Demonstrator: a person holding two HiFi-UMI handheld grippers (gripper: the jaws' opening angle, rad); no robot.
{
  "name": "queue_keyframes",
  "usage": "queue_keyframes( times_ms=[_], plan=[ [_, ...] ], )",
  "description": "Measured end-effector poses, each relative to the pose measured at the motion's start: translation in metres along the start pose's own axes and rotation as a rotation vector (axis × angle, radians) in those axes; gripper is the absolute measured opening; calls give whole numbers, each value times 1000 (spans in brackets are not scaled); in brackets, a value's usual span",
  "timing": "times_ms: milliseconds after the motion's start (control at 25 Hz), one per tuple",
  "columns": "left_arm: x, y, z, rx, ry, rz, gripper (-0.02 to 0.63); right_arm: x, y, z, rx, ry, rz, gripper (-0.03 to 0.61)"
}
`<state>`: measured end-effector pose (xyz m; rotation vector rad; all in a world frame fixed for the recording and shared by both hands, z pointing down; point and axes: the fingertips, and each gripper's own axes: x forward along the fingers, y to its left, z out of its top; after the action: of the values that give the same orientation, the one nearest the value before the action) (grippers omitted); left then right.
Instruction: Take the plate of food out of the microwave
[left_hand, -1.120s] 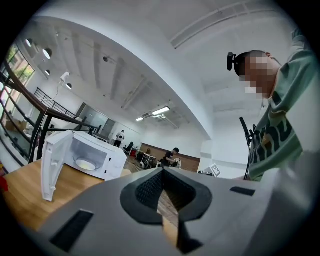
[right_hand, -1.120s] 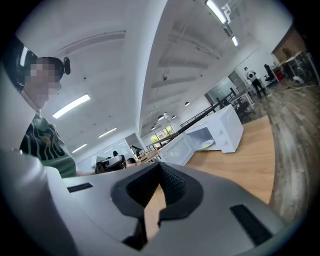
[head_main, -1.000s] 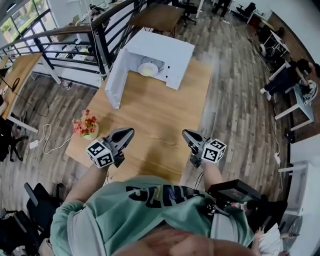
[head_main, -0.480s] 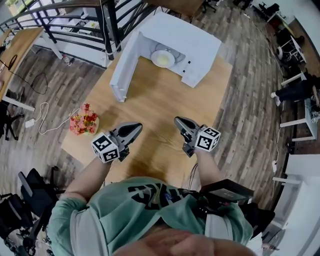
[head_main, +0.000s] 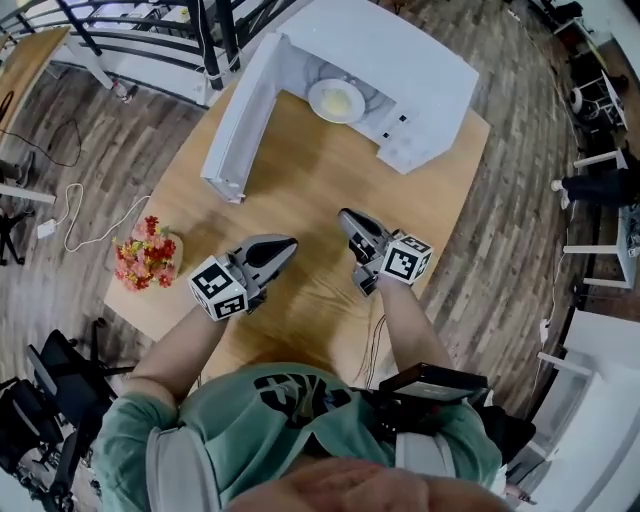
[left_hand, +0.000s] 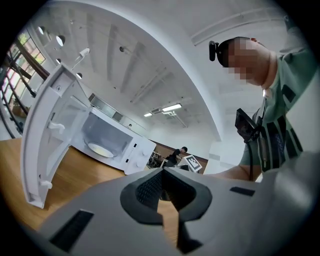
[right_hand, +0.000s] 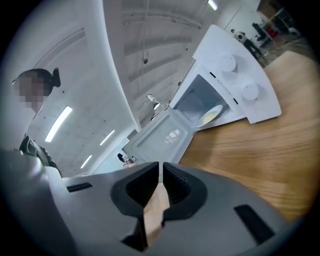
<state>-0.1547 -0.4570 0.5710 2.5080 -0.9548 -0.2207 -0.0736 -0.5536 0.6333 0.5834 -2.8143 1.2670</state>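
Note:
A white microwave (head_main: 410, 60) stands at the table's far end with its door (head_main: 235, 130) swung wide open to the left. Inside it lies a white plate of pale yellow food (head_main: 335, 100), also seen in the left gripper view (left_hand: 102, 149) and the right gripper view (right_hand: 212, 115). My left gripper (head_main: 288, 244) hovers over the middle of the wooden table (head_main: 310, 180), shut with nothing in it, its jaws meeting (left_hand: 162, 171). My right gripper (head_main: 346, 216) is beside it, a little nearer the microwave, also shut and empty (right_hand: 160, 166). Both are well short of the plate.
A small pot of red and pink flowers (head_main: 147, 255) sits near the table's left edge. A black railing (head_main: 150, 45) runs behind the microwave on the left. Desks and chairs stand around on the wooden floor, with a person seated at the far right (head_main: 600, 185).
Both grippers have moved forward over the table toward the microwave, the right one further. Both stayed shut. The microwave and plate now appear nearer.

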Motion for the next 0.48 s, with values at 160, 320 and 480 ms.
queue_keyframes(
  times_ms=[160,320,480],
  plan=[
    [6,27,-8,-20,-4,1,6,29,-35,21,117,-67,-6,57],
    [10,49,-15,-16,-8,13,6,54,-67,45,209,-137,24,128],
    [11,62,-19,-17,-21,21,6,77,-107,69,339,-220,-9,146]
  ],
)
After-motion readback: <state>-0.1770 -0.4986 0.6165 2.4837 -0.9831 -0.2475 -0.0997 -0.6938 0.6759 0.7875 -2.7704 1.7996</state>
